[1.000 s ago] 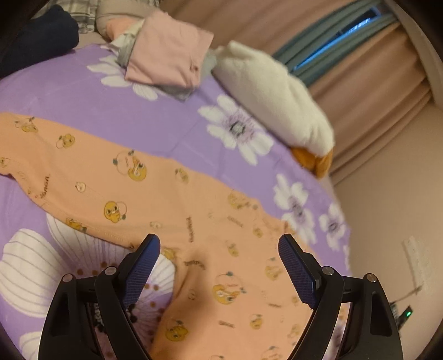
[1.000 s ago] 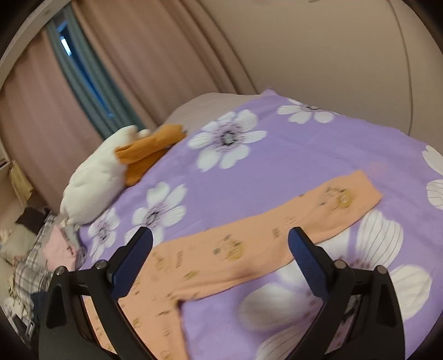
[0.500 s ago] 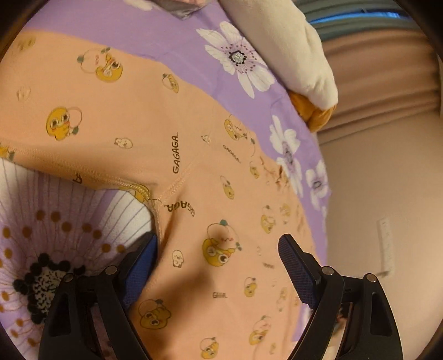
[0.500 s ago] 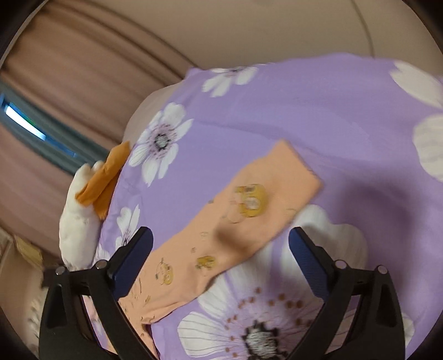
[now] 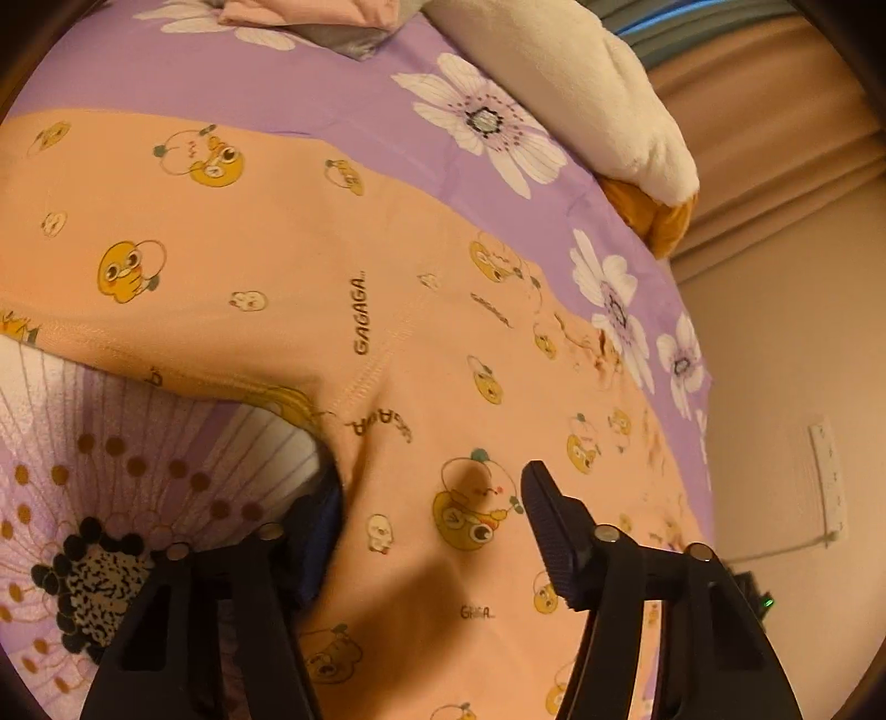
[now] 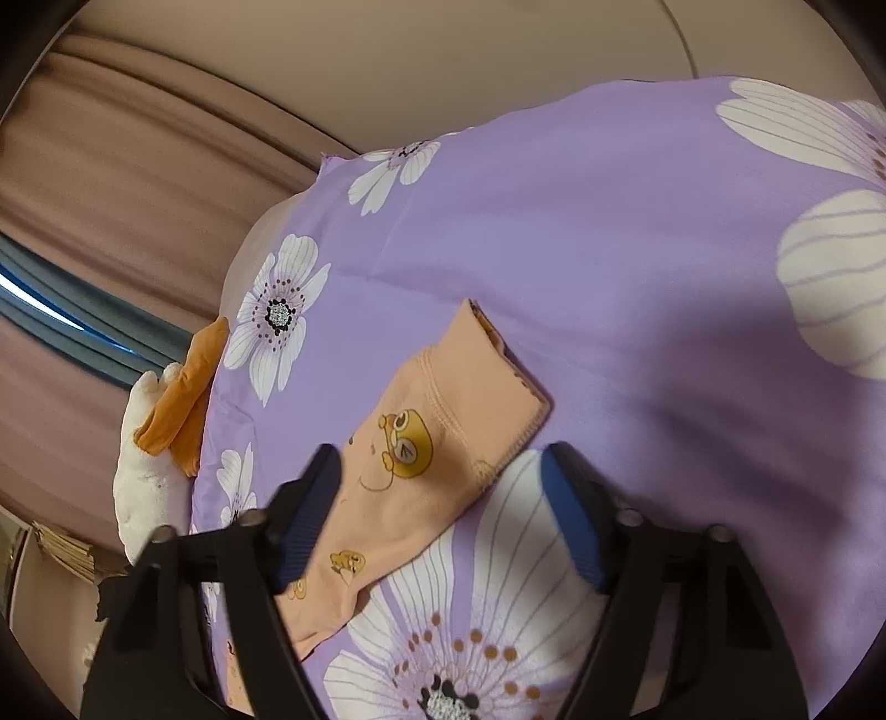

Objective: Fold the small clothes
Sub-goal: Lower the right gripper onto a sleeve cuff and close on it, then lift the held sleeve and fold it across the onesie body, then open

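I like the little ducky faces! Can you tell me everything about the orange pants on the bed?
The orange pants look like soft, stretchy knit, printed with yellow cartoon faces and the word GAGAGA. They lie spread flat on the purple flowered bedspread, legs apart. Stitched seams meet at the crotch, and one leg ends in a hemmed cuff. The left gripper straddles the cloth near the crotch, open; the right gripper, open, sits over the cuff end.

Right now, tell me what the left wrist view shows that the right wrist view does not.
Only the left wrist view shows the crotch seam of the orange pants, the left gripper open astride it, and pink folded clothes. Only the right shows the leg cuff, the right gripper open over it. Both show the purple floral bedspread and white plush toy.
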A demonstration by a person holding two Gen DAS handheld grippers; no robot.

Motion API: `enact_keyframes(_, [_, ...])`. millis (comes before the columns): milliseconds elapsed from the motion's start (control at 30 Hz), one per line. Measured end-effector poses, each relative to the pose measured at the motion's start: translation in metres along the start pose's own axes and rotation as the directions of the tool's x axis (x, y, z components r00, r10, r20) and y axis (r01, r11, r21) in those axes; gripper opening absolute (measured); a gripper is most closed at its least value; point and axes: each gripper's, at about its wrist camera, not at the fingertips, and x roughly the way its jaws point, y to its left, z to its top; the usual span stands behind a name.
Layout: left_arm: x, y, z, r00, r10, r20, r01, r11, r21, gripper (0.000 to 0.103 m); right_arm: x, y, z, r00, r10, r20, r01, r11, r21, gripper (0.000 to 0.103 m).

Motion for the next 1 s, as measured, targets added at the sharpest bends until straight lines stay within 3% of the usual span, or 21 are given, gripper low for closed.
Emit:
enact_keyframes(33, [0.000, 0.001, 0.001, 1.000, -0.001, -0.004, 0.001, 1.000, -0.005, 0.060, 0.001, -0.003, 0.001, 1.000, 0.001, -0.002, -0.001, 1.000, 0.001, 0.049])
enact_keyframes(100, [0.000, 0.002, 0.001, 1.000, 0.001, -0.008, -0.001, 1.000, 0.000, 0.058, 0.009, -0.009, 0.001, 0.999, -0.034, -0.016, 0.034, 0.999, 0.004, 0.023])
enact_keyframes(200, [0.001, -0.004, -0.001, 0.999, 0.034, 0.004, -0.034, 0.999, 0.031, 0.058, 0.013, -0.018, 0.003, 0.999, -0.049, -0.007, 0.049, 0.998, 0.038, 0.007])
enact_keyframes(267, [0.003, -0.011, -0.004, 0.998, 0.068, 0.018, -0.069, 0.995, 0.068, 0.058, 0.016, -0.027, 0.004, 1.000, -0.022, -0.004, 0.022, 0.997, 0.078, 0.003])
enact_keyframes(367, [0.005, -0.018, -0.009, 0.992, 0.115, 0.043, -0.120, 0.985, 0.126, 0.058, 0.015, -0.032, 0.004, 1.000, -0.013, 0.005, 0.012, 0.990, 0.137, 0.002])
enact_keyframes(533, [0.007, -0.021, -0.009, 0.989, 0.143, 0.047, -0.149, 0.978, 0.148, 0.054, 0.013, -0.007, 0.001, 0.995, -0.096, 0.010, 0.095, 0.995, 0.041, 0.007])
enact_keyframes(667, [0.009, -0.025, -0.003, 0.982, 0.187, -0.003, -0.183, 0.965, 0.186, 0.050, 0.010, 0.023, -0.005, 1.000, -0.008, -0.025, 0.007, 0.999, -0.036, 0.006])
enact_keyframes(867, [0.005, -0.016, -0.005, 0.989, 0.149, 0.001, -0.147, 0.977, 0.153, 0.050, -0.007, 0.116, -0.045, 0.991, 0.125, -0.041, -0.131, 0.966, -0.223, 0.006])
enact_keyframes(1000, [0.005, -0.020, -0.007, 0.986, 0.167, 0.005, -0.165, 0.970, 0.176, 0.050, -0.003, 0.223, -0.094, 0.965, 0.223, -0.136, -0.258, 0.890, -0.377, 0.006])
